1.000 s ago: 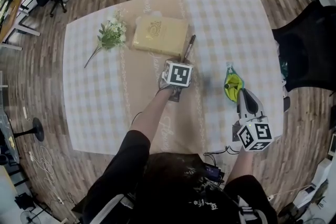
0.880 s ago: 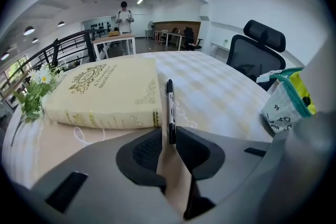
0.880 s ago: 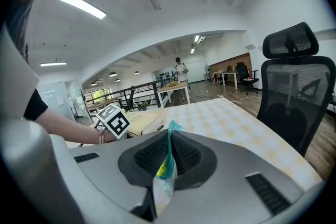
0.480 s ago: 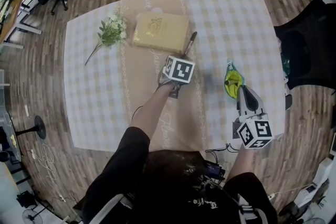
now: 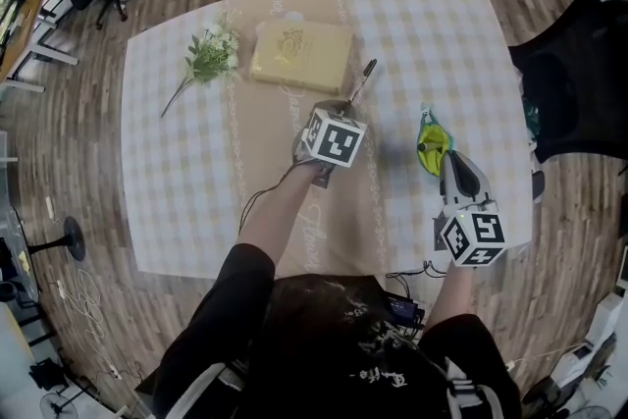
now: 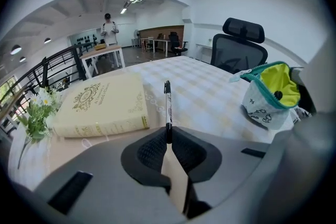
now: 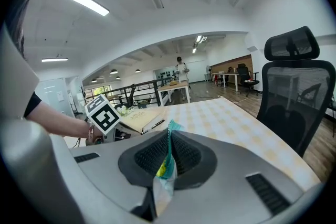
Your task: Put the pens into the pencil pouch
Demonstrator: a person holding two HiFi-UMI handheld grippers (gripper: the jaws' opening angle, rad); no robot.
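Left gripper (image 6: pixel 168 139) is clamped on the tail of a black marker pen (image 6: pixel 167 105). Its jaws have just been closing, with the pen between the pads and sticking straight out ahead, beside the cream book (image 5: pixel 299 56). Right gripper (image 7: pixel 167 157) is pinched on the teal rim of the pencil pouch (image 5: pixel 433 150); the mouth gapes and yellow lining shows. A flower sprig (image 5: pixel 209 59) lies left of the book on the checked tablecloth (image 5: pixel 432 25).

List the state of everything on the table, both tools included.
left tool: jaws have just been closing, now shut on pen
pen: gripped at one end, sticking out ahead
right tool: shut on pencil pouch rim
pencil pouch: mouth open
book: closed, lying flat
flower sprig: lying beside book
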